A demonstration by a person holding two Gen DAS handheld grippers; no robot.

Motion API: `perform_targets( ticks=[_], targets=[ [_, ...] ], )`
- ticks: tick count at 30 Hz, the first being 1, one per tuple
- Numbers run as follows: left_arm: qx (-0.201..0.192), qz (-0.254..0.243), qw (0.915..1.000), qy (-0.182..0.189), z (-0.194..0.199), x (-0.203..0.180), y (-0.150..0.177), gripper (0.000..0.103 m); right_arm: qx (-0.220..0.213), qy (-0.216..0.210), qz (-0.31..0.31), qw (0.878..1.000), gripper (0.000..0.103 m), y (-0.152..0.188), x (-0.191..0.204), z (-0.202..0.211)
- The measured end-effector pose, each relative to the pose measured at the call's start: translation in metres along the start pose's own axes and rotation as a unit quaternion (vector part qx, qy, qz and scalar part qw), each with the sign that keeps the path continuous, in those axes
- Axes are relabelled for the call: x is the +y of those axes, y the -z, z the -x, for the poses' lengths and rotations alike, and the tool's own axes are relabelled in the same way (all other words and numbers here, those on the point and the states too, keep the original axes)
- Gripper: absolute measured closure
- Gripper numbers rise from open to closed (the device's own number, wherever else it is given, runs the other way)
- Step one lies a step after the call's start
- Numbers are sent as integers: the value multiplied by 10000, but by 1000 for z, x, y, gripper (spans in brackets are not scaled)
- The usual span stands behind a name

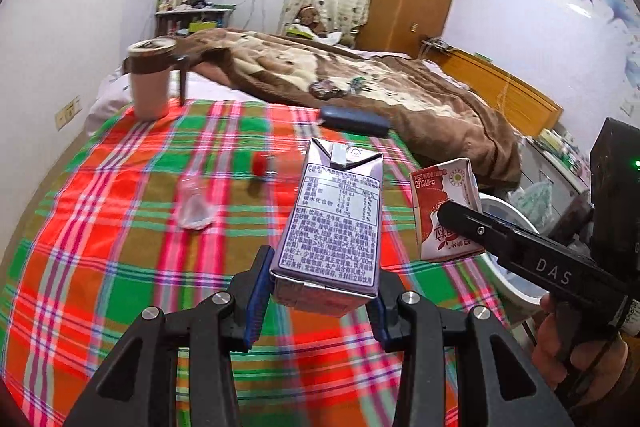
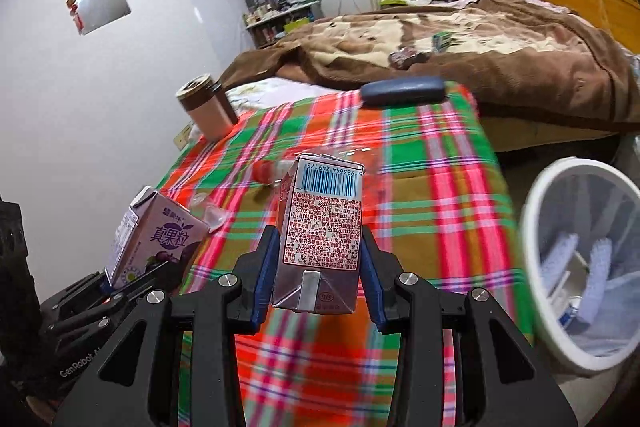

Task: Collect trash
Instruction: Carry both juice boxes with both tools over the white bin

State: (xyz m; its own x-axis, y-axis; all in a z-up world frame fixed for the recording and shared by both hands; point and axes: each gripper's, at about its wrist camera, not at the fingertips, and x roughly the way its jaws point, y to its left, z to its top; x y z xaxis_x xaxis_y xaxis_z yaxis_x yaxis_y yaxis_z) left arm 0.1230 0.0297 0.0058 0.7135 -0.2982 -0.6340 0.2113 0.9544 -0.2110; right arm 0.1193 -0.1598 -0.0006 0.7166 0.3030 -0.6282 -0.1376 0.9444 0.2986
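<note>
Cartons in both grippers, lifted clear of the plaid cloth: left gripper clamped partway shut on the purple carton, right gripper likewise pinching the red carton between its blue pads. Carrying step, by the look of it, pickup done and drop not yet made. Next: swing both toward the white bin standing just beside the table's right edge, hold over the opening, then spread the fingers. Left behind on the cloth: clear bottle with red cap, crumpled.
</note>
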Motion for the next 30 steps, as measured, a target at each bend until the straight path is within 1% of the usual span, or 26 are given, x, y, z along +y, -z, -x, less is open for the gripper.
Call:
perform_targets(
  ticks=[8, 13, 17, 20, 26, 30],
  targets=[
    [43, -303, 9993, 230, -9, -47, -1, 61, -183, 263, -140, 9994, 63, 1, -37, 24],
    [111, -500, 9980, 373, -18, -74, 0, 61, -203, 433, -250, 9985, 63, 4, -57, 35],
    [151, -640, 9965, 518, -25, -95, -1, 61, -265, 663, -326, 9969, 63, 4, -74, 43],
    [218, -768, 9945, 675, -34, -115, -2, 61, -273, 910, -401, 9947, 63, 4, -91, 50],
    [376, -1076, 9886, 989, -55, -158, -2, 61, -295, 1270, -629, 9895, 63, 8, -126, 61],
    [486, -1235, 9851, 1095, -69, -182, -2, 61, -247, 1504, -755, 9854, 63, 11, -144, 65]
  ],
)
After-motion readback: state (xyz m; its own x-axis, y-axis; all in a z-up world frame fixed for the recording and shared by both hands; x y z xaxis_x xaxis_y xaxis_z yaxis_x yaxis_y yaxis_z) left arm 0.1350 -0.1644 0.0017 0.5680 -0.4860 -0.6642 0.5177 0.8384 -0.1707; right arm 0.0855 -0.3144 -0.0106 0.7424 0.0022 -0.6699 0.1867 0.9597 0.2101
